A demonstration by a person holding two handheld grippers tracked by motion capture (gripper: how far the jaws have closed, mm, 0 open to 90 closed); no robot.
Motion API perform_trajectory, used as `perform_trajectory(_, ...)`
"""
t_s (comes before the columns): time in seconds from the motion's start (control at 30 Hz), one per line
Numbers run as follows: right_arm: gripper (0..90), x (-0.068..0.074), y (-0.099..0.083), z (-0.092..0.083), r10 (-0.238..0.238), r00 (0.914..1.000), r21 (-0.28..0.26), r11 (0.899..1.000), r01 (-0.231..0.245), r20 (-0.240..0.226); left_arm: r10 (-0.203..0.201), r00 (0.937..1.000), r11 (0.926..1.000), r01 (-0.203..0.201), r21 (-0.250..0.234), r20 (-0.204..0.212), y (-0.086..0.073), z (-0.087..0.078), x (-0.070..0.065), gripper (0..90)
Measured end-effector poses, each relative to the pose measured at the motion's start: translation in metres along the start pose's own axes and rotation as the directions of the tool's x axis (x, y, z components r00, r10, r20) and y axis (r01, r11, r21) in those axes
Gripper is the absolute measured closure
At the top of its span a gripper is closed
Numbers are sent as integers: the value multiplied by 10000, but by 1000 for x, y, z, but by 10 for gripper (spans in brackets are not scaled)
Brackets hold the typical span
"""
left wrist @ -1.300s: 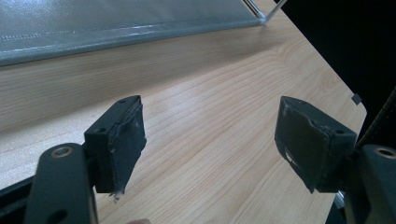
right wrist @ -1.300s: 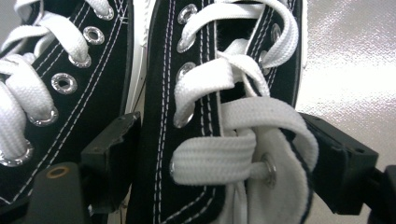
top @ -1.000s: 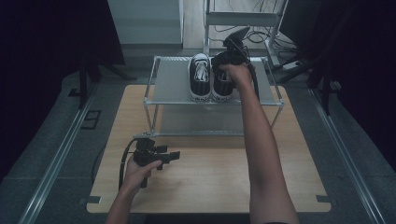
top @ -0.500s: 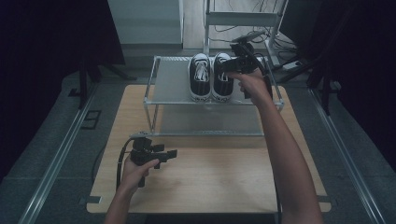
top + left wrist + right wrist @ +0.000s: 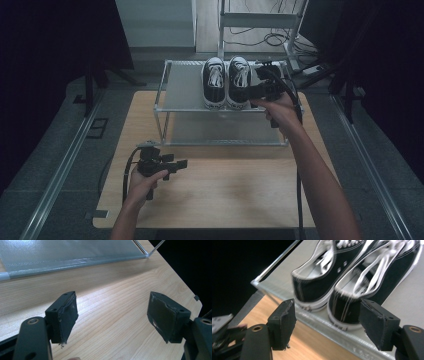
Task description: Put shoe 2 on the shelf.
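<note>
A pair of black canvas shoes with white laces, the left one (image 5: 214, 82) and the right one (image 5: 238, 81), stands side by side on the top shelf of a metal rack (image 5: 184, 94). My right gripper (image 5: 255, 91) hovers just right of the pair, pointing at the heels (image 5: 352, 305). It (image 5: 328, 315) is open; its jaws have just been closing, with nothing between them. My left gripper (image 5: 177, 163) rests low over the wooden table (image 5: 225, 195) in front of the rack. It (image 5: 112, 307) is also open and holds nothing.
The rack's lower shelf (image 5: 62, 252) lies just beyond the left gripper. A white shelving unit (image 5: 260, 20) and floor cables stand behind the rack. Metal rails (image 5: 60, 170) run along both sides of the table.
My right hand has drawn back from over the shoes, moving right and toward the rack's front edge. The left hand and its gripper have stayed in place.
</note>
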State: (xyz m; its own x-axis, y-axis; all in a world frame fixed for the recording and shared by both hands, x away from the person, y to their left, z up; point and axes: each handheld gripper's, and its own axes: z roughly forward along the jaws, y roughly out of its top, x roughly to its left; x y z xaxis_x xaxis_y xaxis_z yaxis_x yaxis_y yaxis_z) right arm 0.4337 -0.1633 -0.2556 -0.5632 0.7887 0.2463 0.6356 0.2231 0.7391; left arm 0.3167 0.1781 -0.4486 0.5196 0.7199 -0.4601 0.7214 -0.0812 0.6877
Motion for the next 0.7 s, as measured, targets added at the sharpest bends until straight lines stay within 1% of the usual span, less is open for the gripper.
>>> perform_trajectory(0.1,305,2,-14,-5,-169,9995,-104,9998,166,-267,-13,10000,10000,13,8,13,0,-1,1,244)
perform_trajectory(0.2,312,2,-25,-7,-233,9985,-153,9996,226,-488,-10,10000,10000,10,28,13,0,0,1,244)
perform_trajectory(0.3,320,0,-38,-7,-345,9968,-178,9993,333,-725,-8,10000,10000,8,34,6,0,0,1,244)
perform_trajectory(0.4,324,-2,-47,-5,-362,9953,-182,9992,347,-893,-21,10000,10000,21,22,9,0,0,1,244)
perform_trajectory(0.53,327,-7,-53,-4,-284,9949,-240,9994,262,-967,-36,10000,10000,36,30,-15,-1,0,1,244)
perform_trajectory(0.7,327,-9,-56,-6,-387,9941,-399,9986,348,-1015,-12,10000,10000,13,59,-44,-1,1,1,244)
